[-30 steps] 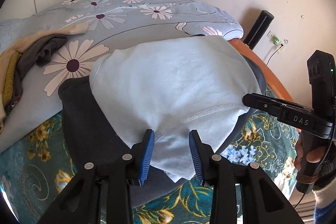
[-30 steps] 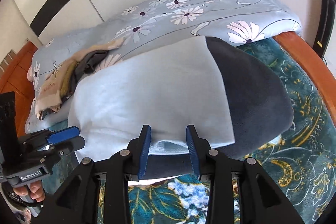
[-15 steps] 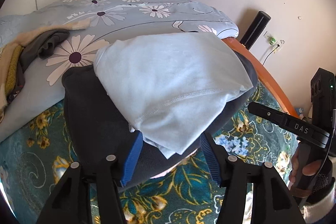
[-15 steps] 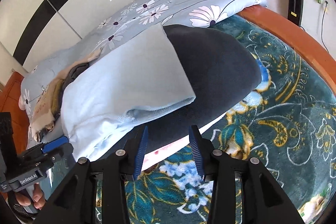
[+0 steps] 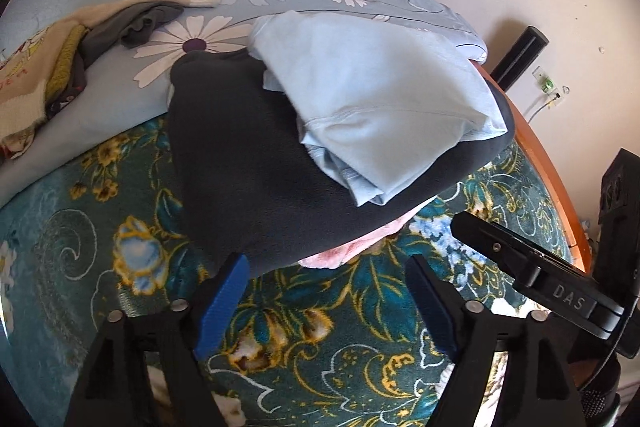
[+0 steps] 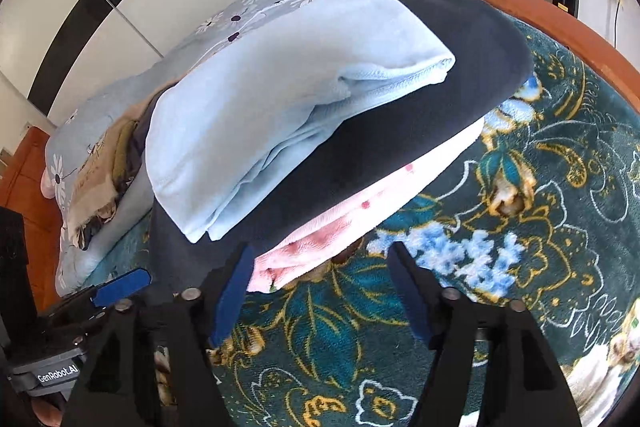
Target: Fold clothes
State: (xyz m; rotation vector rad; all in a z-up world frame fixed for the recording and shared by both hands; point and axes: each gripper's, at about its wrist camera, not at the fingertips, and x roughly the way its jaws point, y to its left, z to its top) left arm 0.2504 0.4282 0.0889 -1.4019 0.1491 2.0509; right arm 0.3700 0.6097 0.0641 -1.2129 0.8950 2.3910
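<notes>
The folded pale-blue knit garment [image 5: 384, 95] lay atop dark fleece [image 5: 248, 163] and pink cloth [image 6: 320, 239], near the bed's wooden edge [image 6: 568, 27]. Both hand-held grippers, left [image 5: 326, 301] and right [image 6: 320, 287], had just been opening, empty above the teal floral blanket [image 5: 340, 347].

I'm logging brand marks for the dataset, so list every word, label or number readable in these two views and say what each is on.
"DAS": white letters on the black body of the right gripper, seen in the left wrist view.
"GenRobot.AI": white letters on the grey plate of the left gripper, seen in the right wrist view.
Red print on the cream cloth on the bed: too blurred to read.
</notes>
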